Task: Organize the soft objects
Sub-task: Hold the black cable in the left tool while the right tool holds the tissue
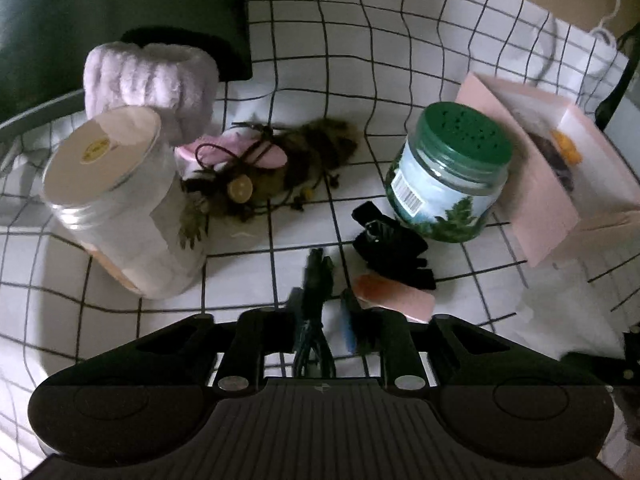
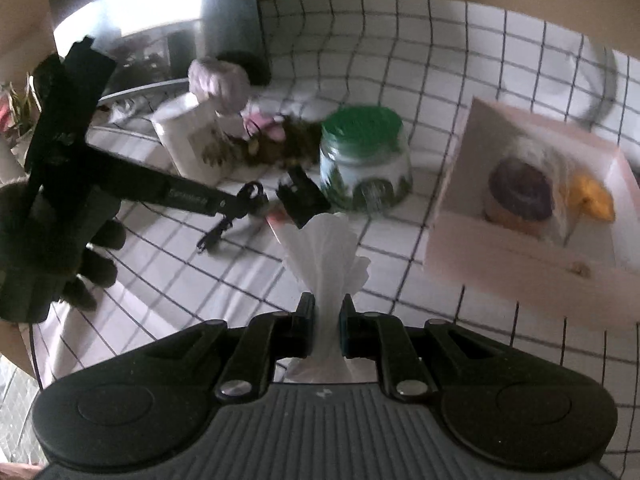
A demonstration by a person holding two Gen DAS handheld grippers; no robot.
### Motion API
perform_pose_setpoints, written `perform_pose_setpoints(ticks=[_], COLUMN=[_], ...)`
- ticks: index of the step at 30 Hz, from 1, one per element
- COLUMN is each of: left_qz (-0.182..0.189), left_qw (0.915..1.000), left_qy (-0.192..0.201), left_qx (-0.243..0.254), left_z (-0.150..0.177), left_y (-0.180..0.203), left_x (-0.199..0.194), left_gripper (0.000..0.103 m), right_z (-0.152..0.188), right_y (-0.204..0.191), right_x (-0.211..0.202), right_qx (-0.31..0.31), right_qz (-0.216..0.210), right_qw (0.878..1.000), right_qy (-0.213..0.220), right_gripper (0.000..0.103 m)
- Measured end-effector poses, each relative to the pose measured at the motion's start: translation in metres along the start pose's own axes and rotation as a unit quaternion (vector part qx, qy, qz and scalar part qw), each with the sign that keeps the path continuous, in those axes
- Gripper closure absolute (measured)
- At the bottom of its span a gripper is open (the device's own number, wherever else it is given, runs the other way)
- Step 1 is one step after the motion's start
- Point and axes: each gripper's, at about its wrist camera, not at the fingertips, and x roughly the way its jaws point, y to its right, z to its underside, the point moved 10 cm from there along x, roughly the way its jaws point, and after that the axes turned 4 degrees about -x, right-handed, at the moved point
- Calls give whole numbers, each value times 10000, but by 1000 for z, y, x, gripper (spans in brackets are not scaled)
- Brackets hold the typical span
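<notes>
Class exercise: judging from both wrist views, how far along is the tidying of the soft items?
Done: nothing clearly sorted. In hand: the right gripper pinches white cloth; the left gripper has a dark cord between its fingers. Left: fluffy lilac band, tangled hair ties, black strap lie loose.

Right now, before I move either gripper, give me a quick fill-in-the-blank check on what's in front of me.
1. The right gripper is shut on a bunched piece of ____ cloth.
2. The lid of the jar with the tree label is ____.
3. The left gripper has a dark ____ between its fingers.
4. The open box at the right is ____ in colour.

Missing words: white; green; cord; pink
</notes>
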Motion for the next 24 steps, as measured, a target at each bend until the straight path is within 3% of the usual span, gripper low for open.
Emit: perform_pose_setpoints(ticks=[2,6,14,16,24], left_qz=[45,40,177,180,165], left_qw=[9997,9997,9996,9997,9998], left_qy=[-222,-219,-147,-89,-3], left_qx=[-22,116,-133,-171,53], left_z=[6,6,6,6,11], left_y=[0,3,-1,-3,1], left_x=[8,8,9,9,5], left_gripper=[74,72,73,85,87], right_z=[3,5,8,9,13], right_y=[2,3,5,6,5], right_x=[3,6,12,13,16], right_qx=[37,87,150,166,165], right_qz=[9,31,60,73,126], right_qw=[10000,9999,9996,9996,9993], right_qy=[-49,-112,-210,-230,-312], right_gripper=[91,91,91,91,91])
